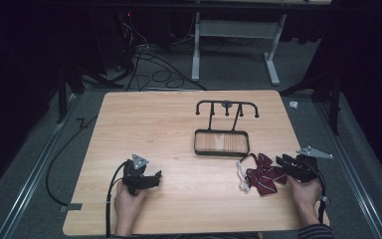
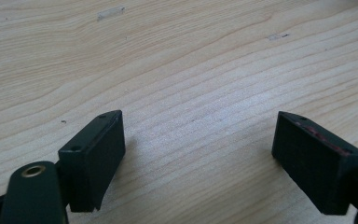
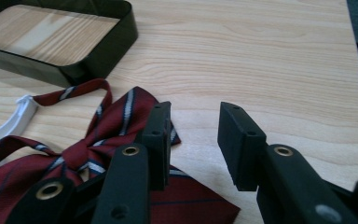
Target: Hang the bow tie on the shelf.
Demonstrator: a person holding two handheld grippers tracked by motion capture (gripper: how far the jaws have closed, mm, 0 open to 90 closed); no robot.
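Observation:
A dark red striped bow tie (image 1: 262, 177) with a white strap (image 1: 241, 175) lies on the wooden table (image 1: 179, 124) at the front right. My right gripper (image 1: 282, 161) stands open just right of it; in the right gripper view its jaws (image 3: 196, 135) frame bare wood, the left jaw over the bow tie's (image 3: 93, 140) edge. A black metal hanger stand (image 1: 225, 124) with a tray base (image 3: 98, 51) stands behind the tie. My left gripper (image 1: 155, 177) rests at the front left, wide open (image 2: 200, 149) over bare wood.
The table's right edge (image 1: 303, 149) runs close to my right hand. Cables (image 1: 149, 64) and a white desk frame (image 1: 234, 35) lie on the floor beyond the far edge. Bare wood spans the table's left and middle.

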